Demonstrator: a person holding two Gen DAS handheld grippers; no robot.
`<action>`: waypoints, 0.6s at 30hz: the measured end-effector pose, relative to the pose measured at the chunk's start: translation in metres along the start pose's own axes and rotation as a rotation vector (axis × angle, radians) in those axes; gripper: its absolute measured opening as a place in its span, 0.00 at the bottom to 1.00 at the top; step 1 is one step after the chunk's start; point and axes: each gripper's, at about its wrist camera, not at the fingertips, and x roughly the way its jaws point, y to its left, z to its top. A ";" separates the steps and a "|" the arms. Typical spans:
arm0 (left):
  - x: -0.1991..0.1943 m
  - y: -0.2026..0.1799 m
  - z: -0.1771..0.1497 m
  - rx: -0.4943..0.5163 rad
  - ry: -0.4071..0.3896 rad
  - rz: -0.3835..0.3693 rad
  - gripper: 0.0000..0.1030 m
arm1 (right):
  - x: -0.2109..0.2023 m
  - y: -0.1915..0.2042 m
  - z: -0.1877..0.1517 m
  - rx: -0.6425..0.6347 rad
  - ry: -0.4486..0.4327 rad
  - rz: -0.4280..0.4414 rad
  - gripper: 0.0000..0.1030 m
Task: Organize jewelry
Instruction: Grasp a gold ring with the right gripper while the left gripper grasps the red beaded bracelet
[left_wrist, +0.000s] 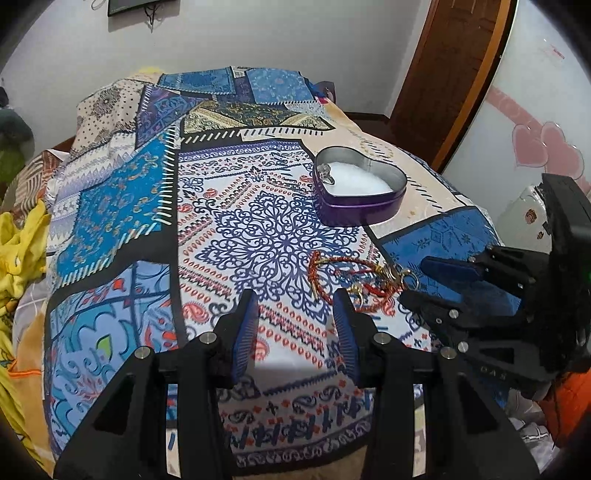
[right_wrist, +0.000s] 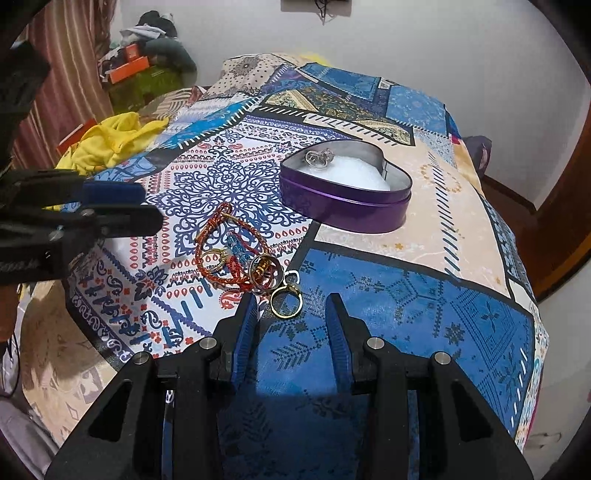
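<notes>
A tangle of red cord bracelets and gold rings (left_wrist: 354, 277) lies on the patterned cloth, just ahead and right of my left gripper (left_wrist: 295, 301), which is open and holds nothing. In the right wrist view the same pile (right_wrist: 232, 254) sits ahead-left of my right gripper (right_wrist: 292, 301). That gripper is open too. One gold ring (right_wrist: 286, 303) lies on the cloth at its fingertips, not pinched. Farther back stands a purple heart-shaped tin (right_wrist: 343, 206), lidless and lined with white padding. A clear, silvery piece (right_wrist: 319, 157) rests inside it at the far left.
The patchwork cloth (left_wrist: 258, 206) covers a bed, whose edges fall away on both sides. A yellow garment (right_wrist: 110, 142) is bunched at the left edge. The heart tin (left_wrist: 362, 210) sits right of centre. Each gripper shows in the other's view: right gripper (left_wrist: 417, 282), left gripper (right_wrist: 151, 206).
</notes>
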 end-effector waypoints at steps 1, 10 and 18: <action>0.003 0.000 0.001 0.001 0.009 -0.010 0.40 | 0.001 0.001 0.000 -0.005 -0.003 -0.004 0.32; 0.023 -0.009 0.007 0.038 0.034 -0.012 0.40 | -0.004 -0.004 0.001 0.015 -0.020 -0.005 0.16; 0.041 -0.010 0.011 0.026 0.059 -0.001 0.25 | -0.014 -0.022 0.003 0.075 -0.051 -0.025 0.16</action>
